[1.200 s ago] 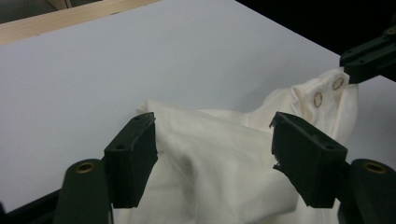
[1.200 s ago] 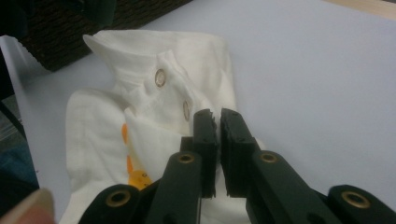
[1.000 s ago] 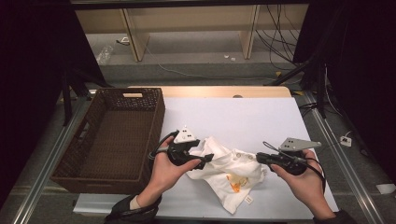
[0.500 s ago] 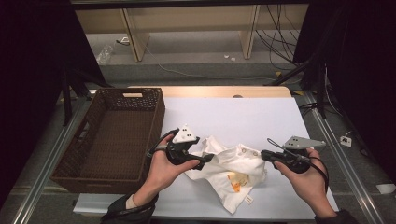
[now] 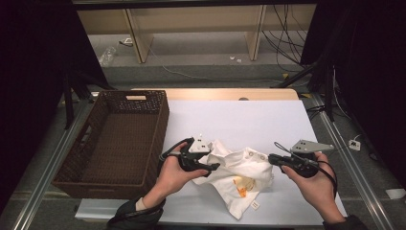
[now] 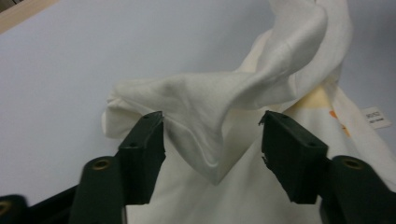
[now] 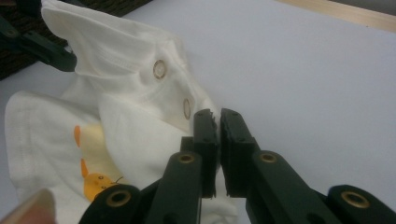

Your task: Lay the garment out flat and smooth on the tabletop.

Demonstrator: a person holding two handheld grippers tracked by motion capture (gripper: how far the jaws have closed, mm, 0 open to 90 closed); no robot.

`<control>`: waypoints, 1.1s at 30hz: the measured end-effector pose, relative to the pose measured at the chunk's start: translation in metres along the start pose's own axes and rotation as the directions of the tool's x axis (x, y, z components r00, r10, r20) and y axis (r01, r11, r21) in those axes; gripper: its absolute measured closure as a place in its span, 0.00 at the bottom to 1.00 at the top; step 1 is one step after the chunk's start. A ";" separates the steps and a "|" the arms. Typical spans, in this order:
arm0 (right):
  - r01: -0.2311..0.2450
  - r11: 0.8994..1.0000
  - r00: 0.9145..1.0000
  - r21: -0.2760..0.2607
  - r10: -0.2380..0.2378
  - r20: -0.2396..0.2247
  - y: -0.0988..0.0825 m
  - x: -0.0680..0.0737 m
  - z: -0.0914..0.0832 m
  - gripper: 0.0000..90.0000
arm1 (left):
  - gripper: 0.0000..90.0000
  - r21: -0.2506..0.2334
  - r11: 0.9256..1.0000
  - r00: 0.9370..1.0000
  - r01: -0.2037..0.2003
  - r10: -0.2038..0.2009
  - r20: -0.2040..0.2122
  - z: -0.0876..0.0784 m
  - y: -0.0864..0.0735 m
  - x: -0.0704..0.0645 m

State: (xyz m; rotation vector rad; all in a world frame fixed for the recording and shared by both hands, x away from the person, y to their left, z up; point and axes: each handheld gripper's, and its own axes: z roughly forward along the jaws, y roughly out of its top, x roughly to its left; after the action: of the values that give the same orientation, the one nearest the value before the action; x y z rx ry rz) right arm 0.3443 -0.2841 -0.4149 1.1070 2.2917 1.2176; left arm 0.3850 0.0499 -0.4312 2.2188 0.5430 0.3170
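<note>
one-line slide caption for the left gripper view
Open black jaws straddle a raised fold of the white cotton baby garment on the white table.

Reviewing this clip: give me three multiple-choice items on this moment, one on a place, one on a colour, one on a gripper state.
1. Where does the basket stand relative to the garment?
A. at its left
B. at its right
C. on top of it

2. What colour is the garment's print?
A. blue
B. orange and yellow
C. green

3. How do the right gripper's jaws stand?
A. wide apart
B. shut at the garment's edge
C. shut on the basket rim

Answers: 1 A, the high view shows it left of the garment. 2 B, the right gripper view shows the print. 3 B, the jaws meet beside the snaps.
</note>
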 end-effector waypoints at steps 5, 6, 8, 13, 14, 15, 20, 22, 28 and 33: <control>-0.003 1.000 1.000 -0.013 0.003 0.009 0.000 -0.002 -0.002 0.95 | 0.72 -0.010 0.999 0.998 -0.045 0.045 -0.038 0.007 0.008 -0.003; -0.005 1.000 1.000 -0.015 0.005 0.012 0.001 -0.002 -0.003 0.95 | 0.77 -0.010 0.999 0.998 -0.050 0.050 -0.046 0.008 0.010 -0.004; -0.003 1.000 1.000 -0.023 0.004 0.016 0.001 -0.003 -0.005 0.95 | 0.85 -0.016 0.999 0.997 -0.050 0.049 -0.056 0.007 0.013 -0.005; -0.002 0.999 1.000 -0.036 0.003 0.031 0.003 -0.007 -0.011 0.95 | 0.95 -0.031 0.998 0.998 0.053 -0.054 -0.038 -0.005 0.016 -0.007; -0.005 0.999 0.999 -0.043 0.006 0.032 0.002 -0.008 -0.011 0.95 | 0.95 -0.033 0.997 0.997 0.065 -0.066 -0.030 -0.008 0.017 -0.008; -0.006 0.999 0.999 -0.049 0.007 0.033 0.002 -0.009 -0.012 0.95 | 0.95 -0.036 0.997 0.997 0.072 -0.073 -0.023 -0.012 0.018 -0.010; -0.005 0.998 0.999 -0.065 0.008 0.042 0.004 -0.010 -0.016 0.95 | 0.95 -0.041 0.996 0.997 0.079 -0.078 0.008 -0.023 0.019 -0.019; -0.006 0.998 0.999 -0.067 0.009 0.043 0.004 -0.010 -0.017 0.95 | 0.95 -0.045 0.996 0.997 0.082 -0.081 0.019 -0.026 0.020 -0.022; -0.003 0.997 0.999 -0.073 0.006 0.052 0.004 -0.011 -0.018 0.95 | 0.95 -0.061 0.994 0.994 0.092 -0.088 0.062 -0.033 0.025 -0.029; -0.002 0.997 0.998 -0.081 0.006 0.056 0.005 -0.011 -0.020 0.95 | 0.95 -0.085 0.993 0.995 0.083 -0.077 0.066 -0.037 0.030 -0.033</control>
State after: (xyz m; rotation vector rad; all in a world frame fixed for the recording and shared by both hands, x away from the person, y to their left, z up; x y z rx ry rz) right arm 0.3427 -0.3020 -0.4001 1.1038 2.1799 1.2527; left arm 0.3500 0.0413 -0.3862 2.1090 0.5716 0.2240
